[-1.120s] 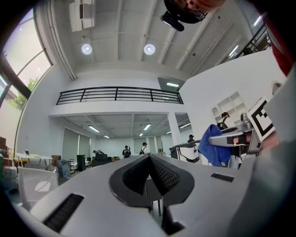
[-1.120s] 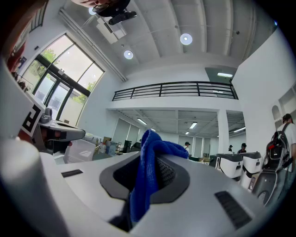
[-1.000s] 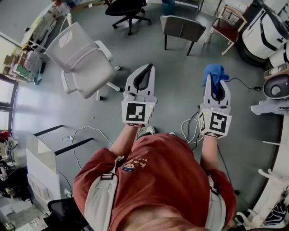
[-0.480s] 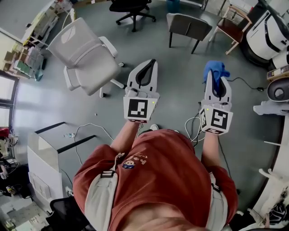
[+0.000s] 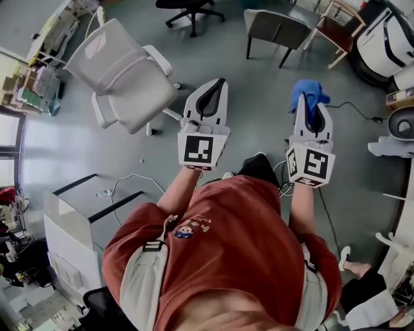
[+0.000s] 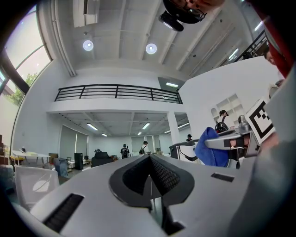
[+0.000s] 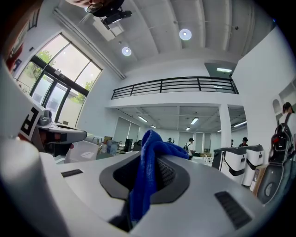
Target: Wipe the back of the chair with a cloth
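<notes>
A white mesh-backed office chair [image 5: 126, 74] stands on the grey floor at the upper left of the head view, and shows at the lower left of the left gripper view [image 6: 32, 183]. My left gripper [image 5: 217, 87] is shut and empty, held to the right of the chair and apart from it. My right gripper [image 5: 309, 97] is shut on a blue cloth [image 5: 306, 98], which bunches out past its tips. In the right gripper view the cloth [image 7: 148, 171] hangs down between the jaws. The left gripper view shows the cloth [image 6: 210, 148] at its right.
A grey chair [image 5: 275, 29], a black office chair [image 5: 191, 8] and a wooden chair [image 5: 336, 22] stand ahead. White machines [image 5: 388, 39] line the right. A white cabinet [image 5: 74, 216] and floor cables [image 5: 126, 184] lie at the left. Several people stand far off [image 6: 125, 150].
The person has stepped forward: the white chair and the far chairs have slid upward and outward in the head view. Both grippers keep their pose, the cloth still held.
</notes>
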Available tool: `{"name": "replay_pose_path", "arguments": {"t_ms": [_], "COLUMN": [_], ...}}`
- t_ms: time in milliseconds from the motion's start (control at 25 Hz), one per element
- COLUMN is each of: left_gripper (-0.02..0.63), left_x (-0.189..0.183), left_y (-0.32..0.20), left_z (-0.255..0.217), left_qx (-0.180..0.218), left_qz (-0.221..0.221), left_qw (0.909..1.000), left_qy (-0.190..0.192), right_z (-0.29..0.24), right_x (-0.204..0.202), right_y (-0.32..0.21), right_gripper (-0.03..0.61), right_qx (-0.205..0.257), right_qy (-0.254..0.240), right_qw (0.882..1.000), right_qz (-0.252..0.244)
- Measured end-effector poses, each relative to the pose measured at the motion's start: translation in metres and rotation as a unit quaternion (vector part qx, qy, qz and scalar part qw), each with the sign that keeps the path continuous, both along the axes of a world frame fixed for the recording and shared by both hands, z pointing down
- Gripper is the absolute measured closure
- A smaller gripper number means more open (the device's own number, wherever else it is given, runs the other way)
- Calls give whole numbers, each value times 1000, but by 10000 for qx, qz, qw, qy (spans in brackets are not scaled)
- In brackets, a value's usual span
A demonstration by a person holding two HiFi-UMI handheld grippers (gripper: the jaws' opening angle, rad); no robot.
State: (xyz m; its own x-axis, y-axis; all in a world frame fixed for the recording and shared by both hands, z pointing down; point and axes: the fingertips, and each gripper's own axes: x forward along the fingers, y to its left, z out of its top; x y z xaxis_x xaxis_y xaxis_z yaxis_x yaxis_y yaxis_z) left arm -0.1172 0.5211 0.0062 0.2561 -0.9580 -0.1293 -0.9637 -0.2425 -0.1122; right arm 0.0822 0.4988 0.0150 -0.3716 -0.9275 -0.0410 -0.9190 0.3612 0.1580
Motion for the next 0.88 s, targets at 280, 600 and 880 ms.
{"name": "replay_pose_path", "arguments": {"t_ms": [280, 600, 880], "left_gripper": [600, 600, 600], "left_x": [4, 28, 66], "left_y": [-44, -156, -286], "left_z": [21, 27, 28], "left_qx": [-461, -304, -387], "left_qz": [136, 309, 414], "left_qw": [9988, 9990, 9981], "left_qy": [16, 121, 226], "right_z": [17, 41, 48], "right_x": [0, 17, 52], "right_y": [-41, -144, -263], "right_gripper": [528, 528, 528], "right_qx": [-114, -336, -611], "right_qy": [1, -27, -6], "right_qw": [9999, 9992, 9976], "right_qz": [96, 198, 332]}}
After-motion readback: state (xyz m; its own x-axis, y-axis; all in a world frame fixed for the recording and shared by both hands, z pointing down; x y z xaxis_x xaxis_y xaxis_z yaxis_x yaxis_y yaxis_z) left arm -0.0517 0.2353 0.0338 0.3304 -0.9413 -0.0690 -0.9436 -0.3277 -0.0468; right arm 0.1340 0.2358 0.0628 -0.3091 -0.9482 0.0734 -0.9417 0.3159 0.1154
